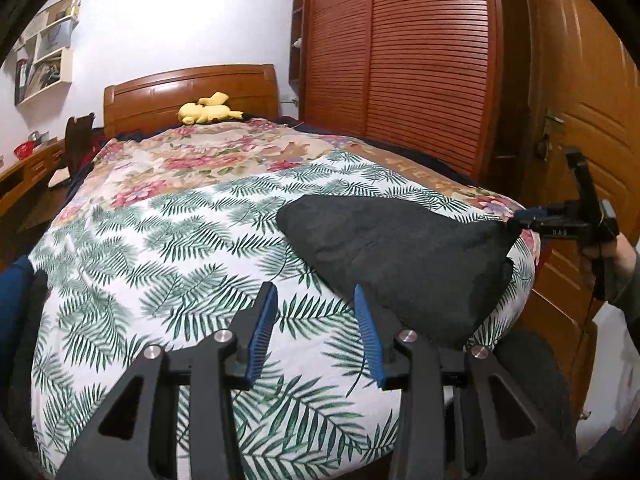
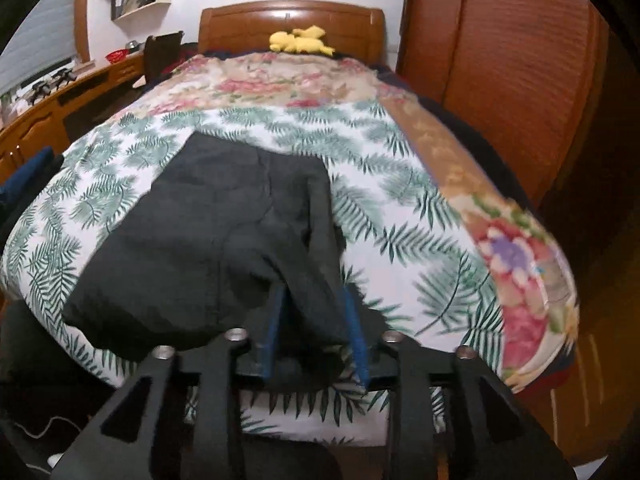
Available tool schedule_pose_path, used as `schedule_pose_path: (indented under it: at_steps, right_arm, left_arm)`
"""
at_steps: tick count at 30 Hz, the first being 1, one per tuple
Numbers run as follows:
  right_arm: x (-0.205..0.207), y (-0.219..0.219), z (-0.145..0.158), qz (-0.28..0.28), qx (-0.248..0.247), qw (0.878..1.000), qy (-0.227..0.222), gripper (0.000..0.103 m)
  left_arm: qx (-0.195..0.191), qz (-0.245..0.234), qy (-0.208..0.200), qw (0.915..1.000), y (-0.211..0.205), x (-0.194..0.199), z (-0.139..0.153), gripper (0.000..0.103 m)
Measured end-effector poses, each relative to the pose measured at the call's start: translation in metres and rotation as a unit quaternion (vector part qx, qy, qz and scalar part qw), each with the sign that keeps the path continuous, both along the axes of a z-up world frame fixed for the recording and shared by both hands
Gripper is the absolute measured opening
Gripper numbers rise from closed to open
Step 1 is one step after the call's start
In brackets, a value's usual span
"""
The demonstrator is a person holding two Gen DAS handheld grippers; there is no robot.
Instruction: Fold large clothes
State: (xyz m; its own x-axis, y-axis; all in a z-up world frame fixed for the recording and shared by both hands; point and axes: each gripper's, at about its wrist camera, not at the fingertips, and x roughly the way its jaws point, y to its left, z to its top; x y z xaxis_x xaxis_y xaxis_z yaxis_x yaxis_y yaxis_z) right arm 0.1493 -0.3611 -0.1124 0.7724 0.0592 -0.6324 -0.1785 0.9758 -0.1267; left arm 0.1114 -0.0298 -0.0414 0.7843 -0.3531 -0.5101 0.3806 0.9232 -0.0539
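A black garment (image 1: 404, 256) lies on the fern-print bed cover near the foot of the bed, toward its right side. It also shows in the right wrist view (image 2: 208, 232), spread flat with one corner bunched. My left gripper (image 1: 316, 320) is open and empty, hovering above the cover just left of the garment. My right gripper (image 2: 316, 328) is shut on the garment's near right corner, with cloth filling the gap between its blue pads. In the left wrist view the right gripper (image 1: 520, 222) pulls that corner taut at the bed's right edge.
The bed (image 1: 168, 240) has a fern-print cover over a floral quilt (image 1: 208, 156). A yellow plush toy (image 1: 208, 112) lies by the wooden headboard. A louvred wardrobe (image 1: 400, 60) and a door (image 1: 592, 120) stand on the right. A wooden desk (image 2: 48, 120) runs along the left.
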Motion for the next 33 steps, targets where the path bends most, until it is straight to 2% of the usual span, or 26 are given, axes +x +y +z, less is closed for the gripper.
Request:
schedule_pose_path:
  at_steps: [2,5,8,11,16,20,29,33]
  right_arm:
    - [-0.001,0.007,0.009,0.014,0.001,1.0,-0.012,0.041]
    - [0.001,0.025,0.014,0.044,0.011,0.999,-0.02,0.042]
    - [0.012,0.04,0.005,0.072,0.018,0.997,-0.01,0.042]
    - [0.025,0.053,-0.014,0.088,0.005,0.996,0.002,0.042]
    - [0.042,0.049,-0.046,0.08,0.006,0.995,0.052,0.042]
    - [0.042,0.03,-0.066,0.061,0.044,0.995,0.069,0.044]
    - [0.021,0.023,-0.067,0.014,0.063,0.997,0.049,0.045]
    - [-0.006,0.016,-0.053,-0.017,0.055,0.998,0.011,0.046]
  left_arm:
    - [0.003,-0.006,-0.003,1.0,-0.005,0.005,0.003,0.039]
    - [0.002,-0.016,-0.003,0.9999,-0.013,0.015,0.005,0.039]
    - [0.009,-0.023,-0.003,0.9997,-0.022,0.027,0.003,0.039]
    - [0.018,-0.031,-0.001,0.9994,-0.032,0.038,-0.003,0.039]
    - [0.024,-0.048,0.018,0.9984,-0.048,0.065,-0.02,0.039]
    - [0.036,-0.059,0.025,0.9973,-0.06,0.087,-0.031,0.04]
    - [0.03,-0.078,0.043,0.9956,-0.082,0.148,-0.06,0.04]
    - [0.035,-0.087,0.05,0.9943,-0.09,0.17,-0.067,0.04]
